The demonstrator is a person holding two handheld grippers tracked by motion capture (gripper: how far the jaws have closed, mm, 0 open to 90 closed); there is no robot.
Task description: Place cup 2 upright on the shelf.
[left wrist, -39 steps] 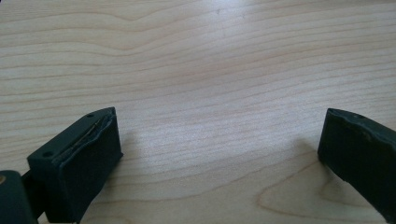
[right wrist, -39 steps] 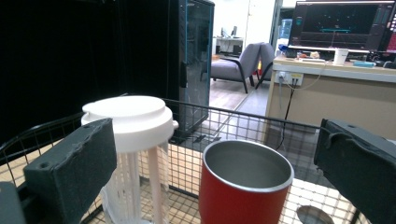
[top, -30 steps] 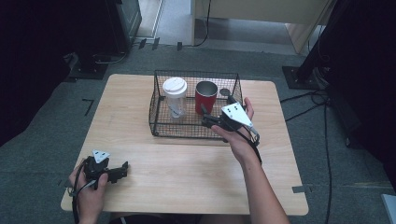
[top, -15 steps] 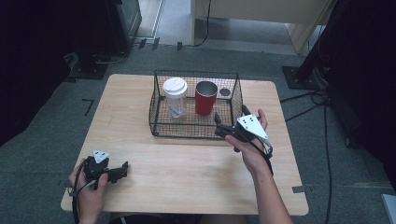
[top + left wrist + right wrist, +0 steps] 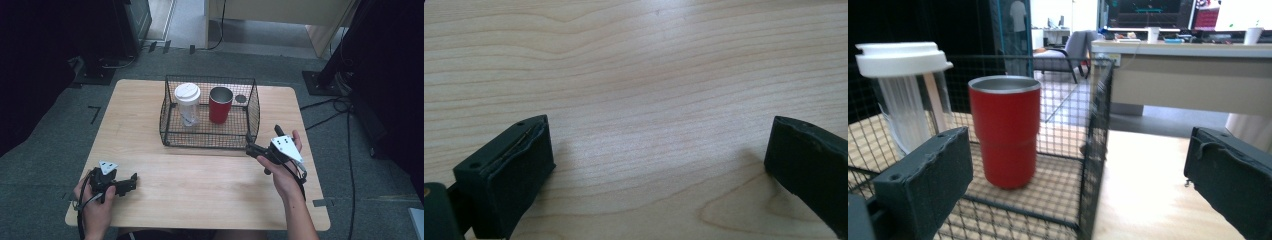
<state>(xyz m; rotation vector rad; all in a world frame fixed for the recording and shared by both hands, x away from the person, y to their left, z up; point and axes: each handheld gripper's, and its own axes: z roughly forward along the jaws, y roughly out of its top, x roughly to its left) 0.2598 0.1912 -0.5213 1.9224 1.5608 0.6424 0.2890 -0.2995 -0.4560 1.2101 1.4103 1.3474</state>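
Red cup (image 5: pixel 220 104) standing in wire basket (image 5: pixel 252 112); right gripper (image 5: pixel 254 150) empty, jaws apart, near basket's corner. Probably between placements; next, away from basket.

Grey carpet floor (image 5: pixel 60 120) w/ cables, pale wood table (image 5: pixel 200 180), beige desk (image 5: pixel 1188 75) and monitors behind.

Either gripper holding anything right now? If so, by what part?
Nothing held. Left gripper rests open on the table; right gripper is open beside the wire basket, jaws empty near the red cup.
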